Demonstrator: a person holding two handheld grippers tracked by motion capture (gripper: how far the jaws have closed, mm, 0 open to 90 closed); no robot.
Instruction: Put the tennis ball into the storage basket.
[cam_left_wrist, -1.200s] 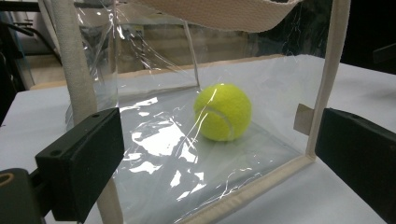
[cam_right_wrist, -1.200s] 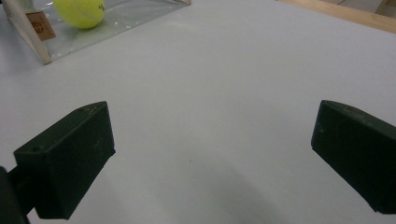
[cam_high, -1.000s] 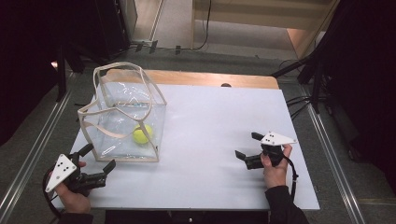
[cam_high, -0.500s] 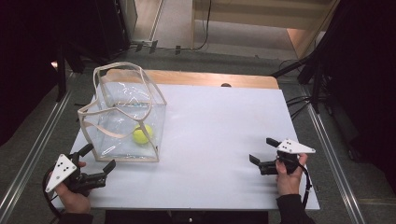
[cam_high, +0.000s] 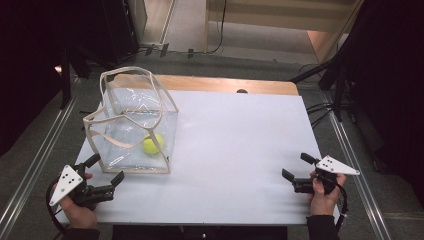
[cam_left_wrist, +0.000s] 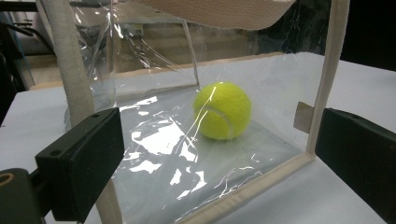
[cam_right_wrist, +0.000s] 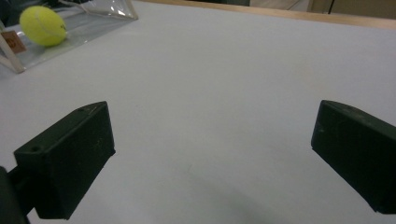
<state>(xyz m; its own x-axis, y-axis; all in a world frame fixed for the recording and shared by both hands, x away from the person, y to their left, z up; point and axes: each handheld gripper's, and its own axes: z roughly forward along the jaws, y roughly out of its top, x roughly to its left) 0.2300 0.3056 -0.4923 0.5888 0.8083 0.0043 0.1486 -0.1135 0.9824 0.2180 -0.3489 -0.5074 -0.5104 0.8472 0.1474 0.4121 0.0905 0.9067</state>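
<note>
Beside clear bag (cam_high: 131, 125), at near-left corner: left gripper (cam_high: 104, 171), jaws spread, empty, facing bag wall, likely poised to steady it. Well right of bag, at table (cam_high: 240, 145) near edge: right gripper (cam_high: 299, 167), jaws spread, holding nothing. Inside bag, on its floor: tennis ball (cam_high: 152, 143); top open, handles slack.

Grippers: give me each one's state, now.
Left gripper: open, holding nothing, jaws facing the clear plastic bag with cream fabric trim.
Right gripper: open, holding nothing, above the white table.
</note>
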